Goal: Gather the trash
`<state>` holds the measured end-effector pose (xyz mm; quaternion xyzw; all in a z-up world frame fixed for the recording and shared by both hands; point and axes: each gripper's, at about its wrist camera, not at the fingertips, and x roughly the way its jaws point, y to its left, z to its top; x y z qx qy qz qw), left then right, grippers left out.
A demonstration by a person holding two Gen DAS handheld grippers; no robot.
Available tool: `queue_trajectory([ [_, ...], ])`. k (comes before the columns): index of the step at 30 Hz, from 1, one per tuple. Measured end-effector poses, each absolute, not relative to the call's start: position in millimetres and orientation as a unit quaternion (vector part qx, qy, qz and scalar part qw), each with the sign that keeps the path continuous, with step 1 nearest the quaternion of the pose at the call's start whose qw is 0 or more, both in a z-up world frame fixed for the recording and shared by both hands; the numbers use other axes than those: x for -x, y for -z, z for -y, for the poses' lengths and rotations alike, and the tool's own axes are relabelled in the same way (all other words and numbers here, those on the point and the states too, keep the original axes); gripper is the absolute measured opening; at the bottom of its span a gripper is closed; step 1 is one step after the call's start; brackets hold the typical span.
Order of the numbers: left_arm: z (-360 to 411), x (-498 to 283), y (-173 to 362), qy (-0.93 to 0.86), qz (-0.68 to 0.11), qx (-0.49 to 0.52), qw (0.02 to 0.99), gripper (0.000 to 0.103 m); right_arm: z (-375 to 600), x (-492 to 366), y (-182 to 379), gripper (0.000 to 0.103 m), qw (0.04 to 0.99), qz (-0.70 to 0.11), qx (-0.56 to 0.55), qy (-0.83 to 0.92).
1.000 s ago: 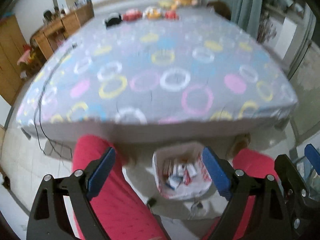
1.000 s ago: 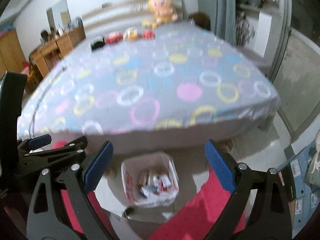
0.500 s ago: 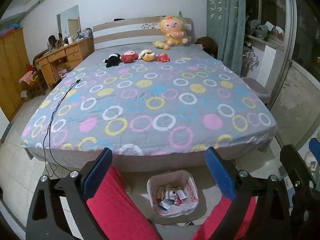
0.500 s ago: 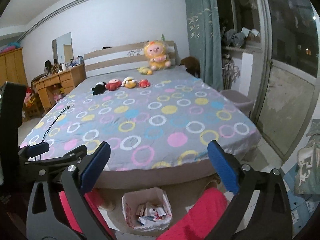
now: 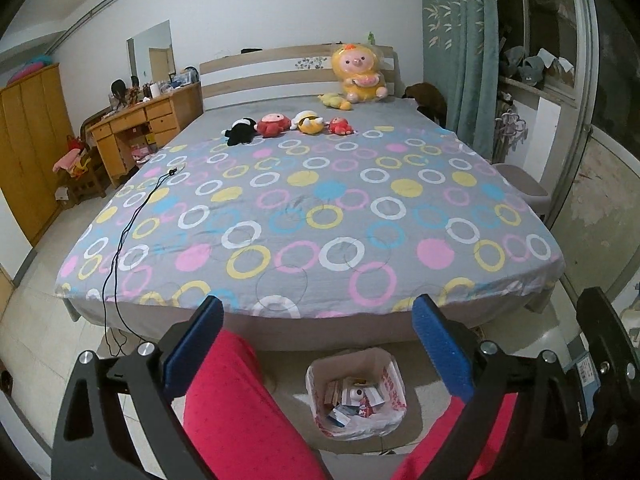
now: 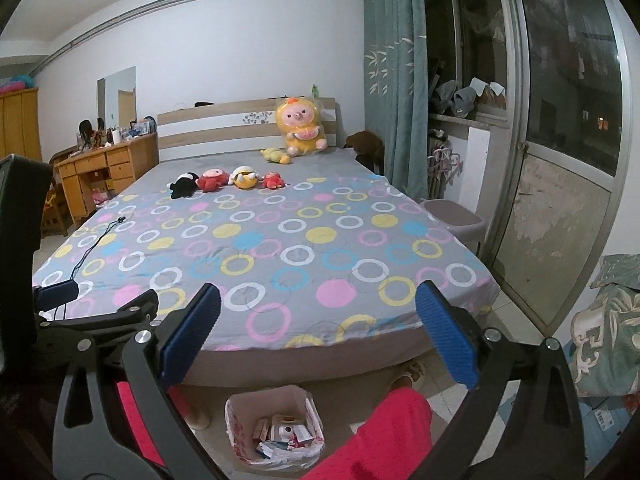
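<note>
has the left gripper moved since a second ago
Yes. The left gripper has risen and tilted up: the bin sits lower in its view, and the bed's headboard now shows.

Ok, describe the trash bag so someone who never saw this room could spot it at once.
Find the big bed with the ring-patterned grey sheet. On the floor at its foot end stands the trash bag, between the person's red-clad legs. It is the only white, red-printed plastic bag, open-topped and holding small packets.
</note>
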<state>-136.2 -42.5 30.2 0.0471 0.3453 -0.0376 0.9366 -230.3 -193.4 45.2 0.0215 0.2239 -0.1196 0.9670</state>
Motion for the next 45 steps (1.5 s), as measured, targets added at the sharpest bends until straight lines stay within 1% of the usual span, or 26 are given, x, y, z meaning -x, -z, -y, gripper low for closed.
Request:
queue_trajectory([
  [2,42.6,134.2,-30.1,0.036,-0.347,-0.047,0.936,0.095,191.4,229.9,-46.1,0.095,0.967,-0.225,-0.019,0.120],
  [45,34.5,133.9,-24.7,0.031,-0.350,-0.047,0.935,0.095,182.1,227.9,-45.8,0.096,0.966,-0.229,-0.016,0.122],
])
